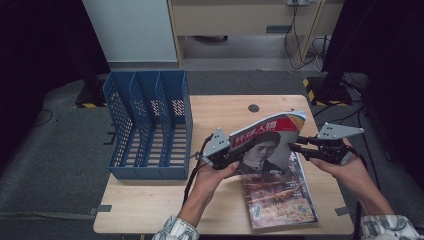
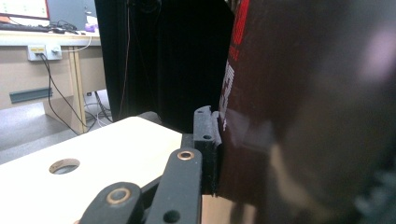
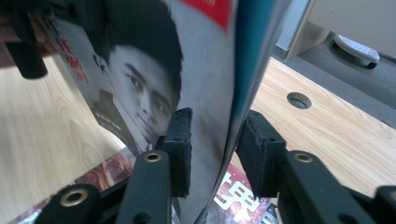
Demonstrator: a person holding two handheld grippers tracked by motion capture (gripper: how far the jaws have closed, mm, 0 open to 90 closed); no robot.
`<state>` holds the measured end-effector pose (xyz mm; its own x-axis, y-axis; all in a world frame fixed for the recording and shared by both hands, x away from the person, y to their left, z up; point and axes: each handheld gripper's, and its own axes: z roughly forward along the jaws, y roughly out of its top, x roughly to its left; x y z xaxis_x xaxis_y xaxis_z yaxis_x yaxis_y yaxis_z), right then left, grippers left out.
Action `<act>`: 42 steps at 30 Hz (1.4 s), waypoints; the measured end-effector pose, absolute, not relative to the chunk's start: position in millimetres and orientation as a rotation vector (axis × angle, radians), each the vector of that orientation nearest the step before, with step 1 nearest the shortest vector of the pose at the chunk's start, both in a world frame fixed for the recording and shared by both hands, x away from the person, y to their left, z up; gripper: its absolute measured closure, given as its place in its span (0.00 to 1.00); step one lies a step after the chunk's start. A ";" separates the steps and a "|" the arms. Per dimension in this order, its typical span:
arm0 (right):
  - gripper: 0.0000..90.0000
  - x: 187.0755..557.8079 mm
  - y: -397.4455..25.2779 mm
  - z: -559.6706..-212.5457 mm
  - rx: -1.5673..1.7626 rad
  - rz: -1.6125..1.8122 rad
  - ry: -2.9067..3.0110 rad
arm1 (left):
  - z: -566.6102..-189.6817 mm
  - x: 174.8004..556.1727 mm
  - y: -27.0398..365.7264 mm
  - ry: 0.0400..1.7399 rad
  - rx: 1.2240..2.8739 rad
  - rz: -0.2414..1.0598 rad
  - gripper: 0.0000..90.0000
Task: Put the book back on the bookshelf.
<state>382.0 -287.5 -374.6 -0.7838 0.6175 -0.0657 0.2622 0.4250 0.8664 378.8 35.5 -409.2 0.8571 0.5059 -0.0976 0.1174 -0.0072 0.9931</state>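
The red-banded magazine with a dark portrait cover (image 1: 267, 142) is raised off the light wooden table (image 1: 150, 200), tilted, over the table's right half, and is held at both side edges. The left gripper (image 1: 231, 162) meets its lower left edge, and the right gripper (image 1: 295, 148) meets its right edge beside the spine.

In the left gripper view, one black jaw presses flat against the cover (image 2: 299, 116), which shows as a dark, blurred mass. The opposing jaw is hidden behind the magazine, so the clamp is inferred from one side alone; the high view agrees with a pinch on the edge.

In the right gripper view, the right gripper (image 3: 212, 149) straddles the magazine (image 3: 196, 93) near its blue spine. The near jaw touches the cover. A narrow gap shows between the far jaw and the spine, so whether the pinch is firm cannot be told.

A second magazine with a reddish-brown cover (image 1: 280, 197) lies flat on the table beneath the lifted one. Its upper part is covered by the raised magazine and the person's left hand (image 1: 212, 177).

A blue perforated plastic file rack with three slots (image 1: 147, 125) stands at the table's left rear, well apart from both magazines. Its left side overhangs the table edge. The cover lettering is too small to read.
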 end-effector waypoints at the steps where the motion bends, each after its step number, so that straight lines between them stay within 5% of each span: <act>1: 0.70 382.0 -287.5 -374.6 0.751 1.305 2.309 | -409.2 378.8 35.5 0.506 1.567 0.328 0.92; 2: 0.61 383.3 -285.9 -379.8 0.760 1.300 2.310 | -409.3 378.9 35.6 0.505 1.567 0.327 0.92; 13: 0.32 399.7 -271.5 -415.3 0.793 1.158 2.374 | -411.5 377.3 32.5 0.485 1.579 0.327 0.92; 17: 0.31 405.0 -265.4 -423.7 0.802 1.172 2.368 | -411.0 376.5 33.4 0.480 1.572 0.323 0.93; 22: 0.40 405.6 -257.1 -426.8 0.779 1.171 2.370 | -411.1 374.8 35.1 0.456 1.560 0.308 0.92; 26: 0.60 404.7 -263.3 -425.0 0.786 1.195 2.337 | -412.7 374.3 38.2 0.449 1.541 0.292 0.92; 35: 0.85 397.1 -274.1 -420.7 0.772 1.208 2.355 | -420.1 374.2 37.2 0.444 1.518 0.281 0.87; 42: 0.88 393.8 -276.3 -419.4 0.756 1.219 2.372 | -428.4 377.5 38.2 0.454 1.545 0.295 0.85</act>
<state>393.8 -276.3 -419.4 -0.7887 0.6099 -0.0773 0.2921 0.4824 0.8258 377.5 38.2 -428.4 0.8833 0.4589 -0.0957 0.0995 0.0160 0.9949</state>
